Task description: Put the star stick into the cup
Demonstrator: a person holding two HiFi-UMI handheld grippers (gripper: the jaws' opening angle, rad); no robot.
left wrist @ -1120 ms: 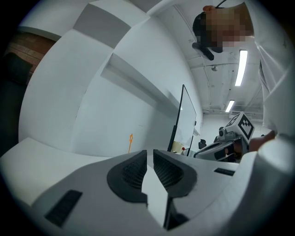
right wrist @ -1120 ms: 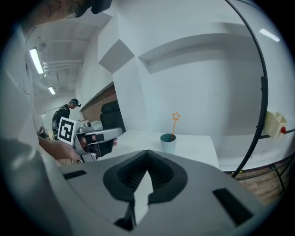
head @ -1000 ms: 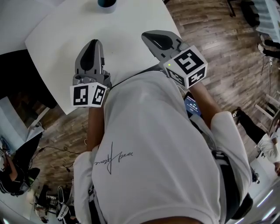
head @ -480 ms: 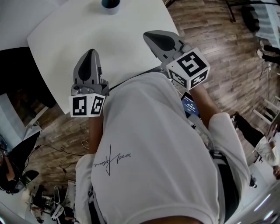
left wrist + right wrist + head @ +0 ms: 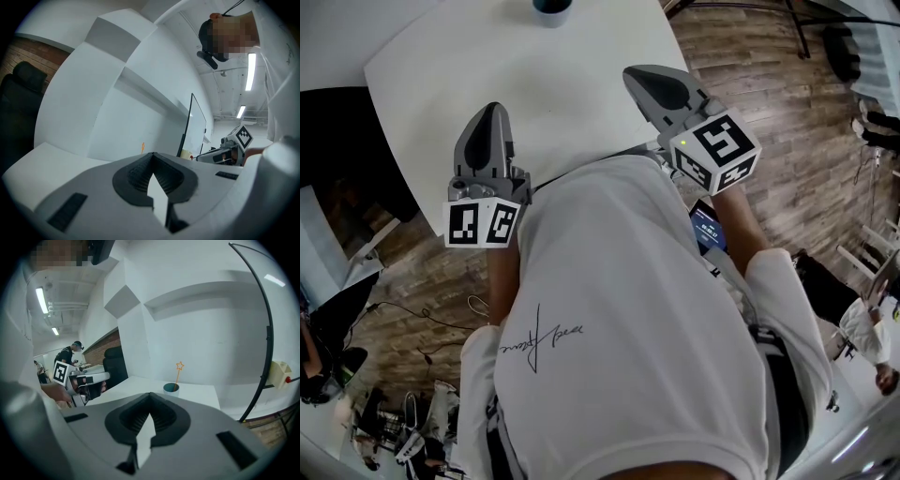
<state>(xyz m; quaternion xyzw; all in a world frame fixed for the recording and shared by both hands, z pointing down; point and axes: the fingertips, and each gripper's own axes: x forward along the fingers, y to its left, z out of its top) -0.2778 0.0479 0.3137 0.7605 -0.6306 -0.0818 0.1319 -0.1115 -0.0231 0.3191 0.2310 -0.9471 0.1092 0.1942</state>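
The orange star stick (image 5: 178,373) stands upright in the teal cup (image 5: 171,388) on the white table (image 5: 197,393). Only the right gripper view shows the stick, while the head view catches just the cup's rim at its top edge. Well short of the cup, the left gripper (image 5: 492,114) and right gripper (image 5: 642,77) hover over the table, each with its jaws together and empty.

One cup (image 5: 171,388), one star stick (image 5: 177,374), one table (image 5: 534,66).
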